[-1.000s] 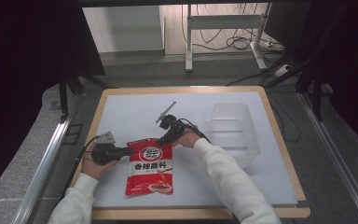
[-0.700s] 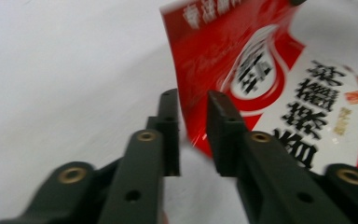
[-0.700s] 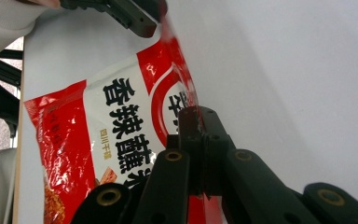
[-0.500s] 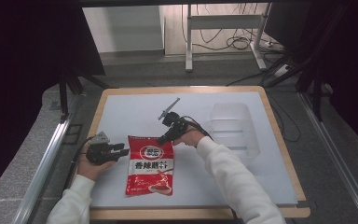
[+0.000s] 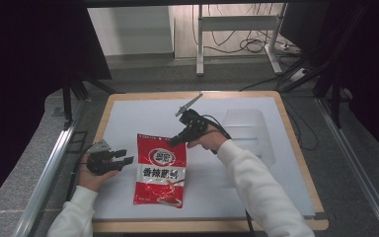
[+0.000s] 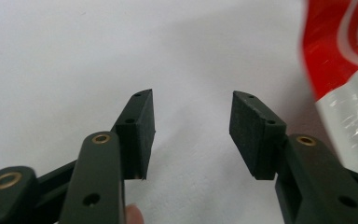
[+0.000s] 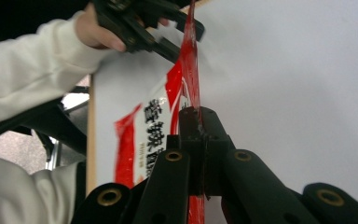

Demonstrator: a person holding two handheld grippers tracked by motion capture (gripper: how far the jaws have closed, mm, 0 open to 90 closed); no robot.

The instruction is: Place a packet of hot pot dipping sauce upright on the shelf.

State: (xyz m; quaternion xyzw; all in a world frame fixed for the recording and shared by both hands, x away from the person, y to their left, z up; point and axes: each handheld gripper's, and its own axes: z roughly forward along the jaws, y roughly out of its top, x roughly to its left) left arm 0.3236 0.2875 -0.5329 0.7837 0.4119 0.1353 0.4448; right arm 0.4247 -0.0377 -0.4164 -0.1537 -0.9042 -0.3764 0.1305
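Note:
A red and white snack bag (image 5: 160, 170) lies flat on the white table top (image 5: 128, 118). My right gripper (image 5: 173, 141) is shut on the bag's upper right corner; in the right gripper view the two jaws clamp the bag's red edge (image 7: 196, 100). My left gripper (image 5: 125, 160) stands open just left of the bag's upper left side. In the left gripper view my left gripper (image 6: 191, 100) holds nothing, with bare table between its pads and the bag (image 6: 340, 70) off to the right. The left gripper (image 7: 140, 23) also appears far off in the right gripper view.
A clear plastic container (image 5: 249, 131) sits on the table to the right of my right hand. The table has a wooden rim (image 5: 296, 148). Dark frames, cables and a metal stand (image 5: 237, 24) lie beyond the far edge.
The right gripper has drawn the bag a little away from the person. The left gripper has drawn back to the left, off the bag's corner, and now stands open.

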